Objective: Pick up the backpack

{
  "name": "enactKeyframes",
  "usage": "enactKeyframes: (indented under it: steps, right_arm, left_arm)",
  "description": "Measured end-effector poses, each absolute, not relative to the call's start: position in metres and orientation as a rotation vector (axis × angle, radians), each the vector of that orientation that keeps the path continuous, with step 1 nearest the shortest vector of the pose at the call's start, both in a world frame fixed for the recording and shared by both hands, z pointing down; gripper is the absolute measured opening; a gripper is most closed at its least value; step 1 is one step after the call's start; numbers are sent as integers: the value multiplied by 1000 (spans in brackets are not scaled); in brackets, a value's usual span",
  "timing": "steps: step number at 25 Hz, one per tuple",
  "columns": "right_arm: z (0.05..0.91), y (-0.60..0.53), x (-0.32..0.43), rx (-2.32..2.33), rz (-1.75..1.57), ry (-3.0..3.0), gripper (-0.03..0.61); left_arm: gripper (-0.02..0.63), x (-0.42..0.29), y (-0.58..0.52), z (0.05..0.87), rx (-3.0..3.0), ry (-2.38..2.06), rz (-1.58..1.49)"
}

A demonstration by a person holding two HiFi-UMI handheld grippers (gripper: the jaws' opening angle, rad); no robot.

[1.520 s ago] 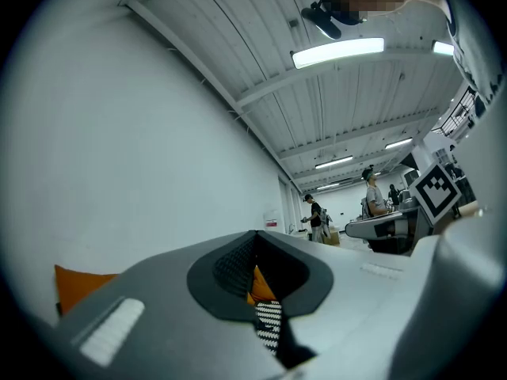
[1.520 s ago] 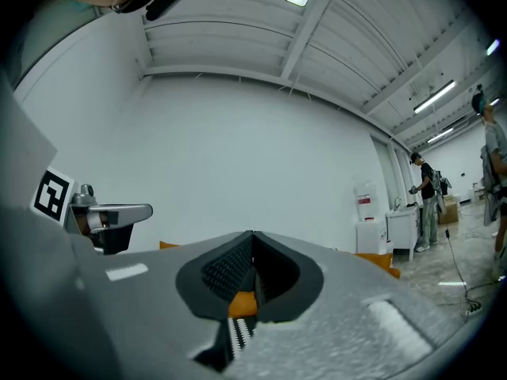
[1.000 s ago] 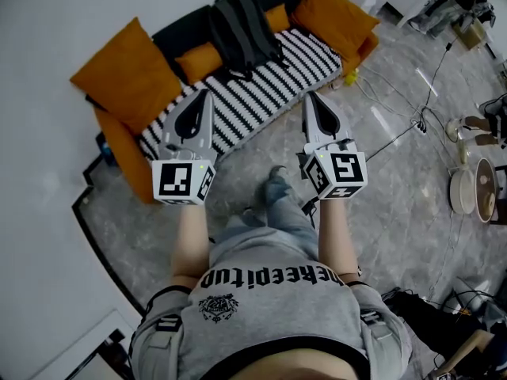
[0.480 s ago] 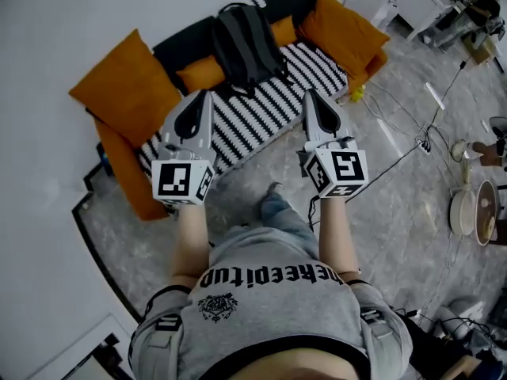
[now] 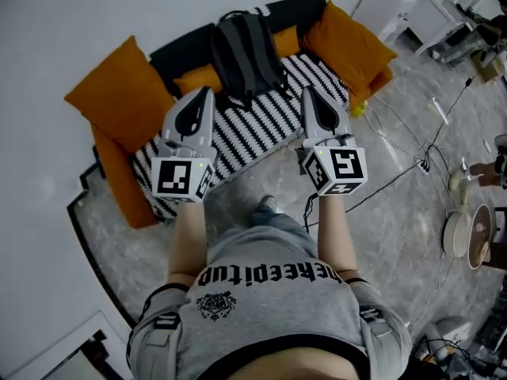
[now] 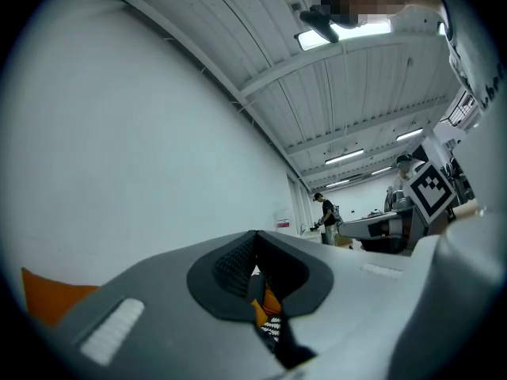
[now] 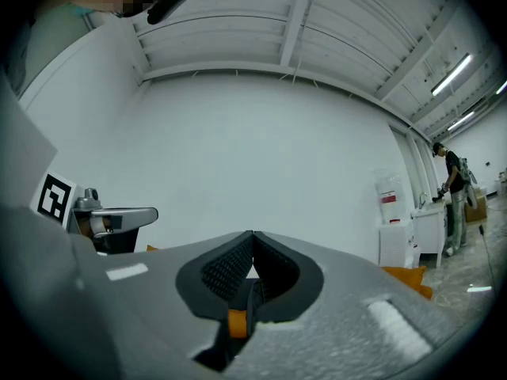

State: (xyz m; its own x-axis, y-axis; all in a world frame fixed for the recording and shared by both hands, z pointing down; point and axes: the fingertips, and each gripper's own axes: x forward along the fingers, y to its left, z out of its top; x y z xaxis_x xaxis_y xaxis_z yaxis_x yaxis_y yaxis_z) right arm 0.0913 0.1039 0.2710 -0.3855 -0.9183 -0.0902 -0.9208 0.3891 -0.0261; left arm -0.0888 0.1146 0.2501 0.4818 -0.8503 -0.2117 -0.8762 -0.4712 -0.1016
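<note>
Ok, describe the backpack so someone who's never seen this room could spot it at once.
Find the sofa against the white wall, with its black-and-white striped seat. At the middle of its backrest, between the big orange cushions, the backpack stands leaning. It is the only dark grey bag among orange cushions.

backpack [image 5: 245, 54]: on sofa [image 5: 261, 129], mid-seat, seemingly propped against backrest | left cushion [image 5: 119, 97]: left of backpack, at sofa end | right cushion [image 5: 348, 42]: right of backpack | left gripper [image 5: 207, 92], right gripper [image 5: 307, 92]: side by side, apart, before sofa | cables [image 5: 420, 165]: on floor [image 5: 388, 236], right of sofa
</note>
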Motion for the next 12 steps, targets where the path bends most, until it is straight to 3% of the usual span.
enactKeyframes:
  steps: [12]
  right_arm:
    - [277, 60, 130, -1598, 27, 2586, 5]
  left_arm:
    - [11, -44, 82, 242, -2489, 1546, 199]
